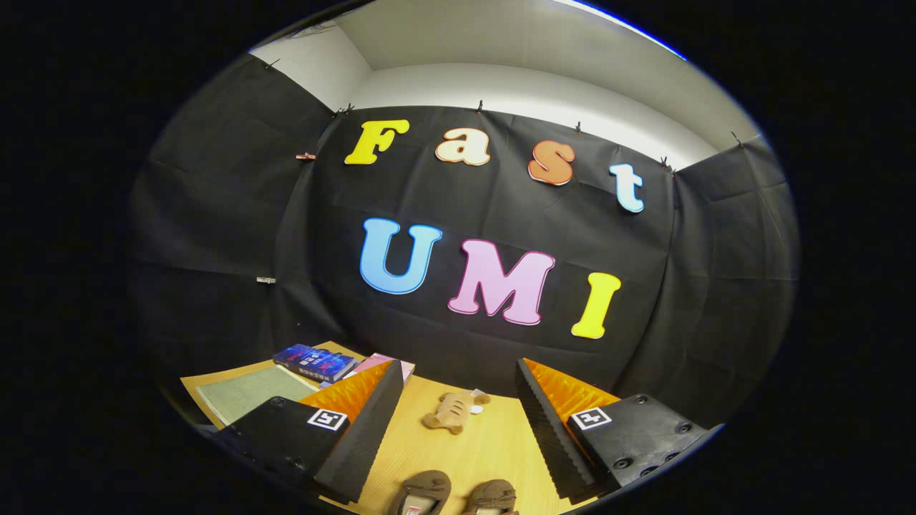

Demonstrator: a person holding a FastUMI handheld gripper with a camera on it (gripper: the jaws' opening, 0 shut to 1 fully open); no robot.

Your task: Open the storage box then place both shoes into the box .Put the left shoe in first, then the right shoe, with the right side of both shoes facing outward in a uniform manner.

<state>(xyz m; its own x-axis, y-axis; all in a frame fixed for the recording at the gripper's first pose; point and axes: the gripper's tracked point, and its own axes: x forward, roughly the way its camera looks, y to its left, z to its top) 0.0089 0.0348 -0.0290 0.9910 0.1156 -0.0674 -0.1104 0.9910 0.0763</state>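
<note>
Tongs, i.e. gripper (458, 429), held wide apart and gripping nothing, fingers spread to either side of the pair of shoes, raised above the wooden table (465, 450) and looking out toward the far booth wall; probably kept this wide so as to be ready for whatever comes first, either the box lid or a shoe

Far left on the table: a green mat (243, 392), flat, with a blue book (315, 361) lying just beyond it and a pink book or pad (383, 363) beside that, partly hidden behind the left finger; likely just parked out of the way, no part in the task

Between the fingers and beyond them: a small tan plush toy (451, 413) lying on its side with a white tag at its far end, well apart from the shoes

Near, between the fingers, at the bottom: left brown shoe (424, 493) and right brown shoe (492, 496), side by side, just apart, openings up and cut off by the view, toes apparently pointing away; set together like this presumably so that each can be taken in turn, left one first

Storage box not located from here, so opening step judged not yet begun; shoes not yet placed
</note>
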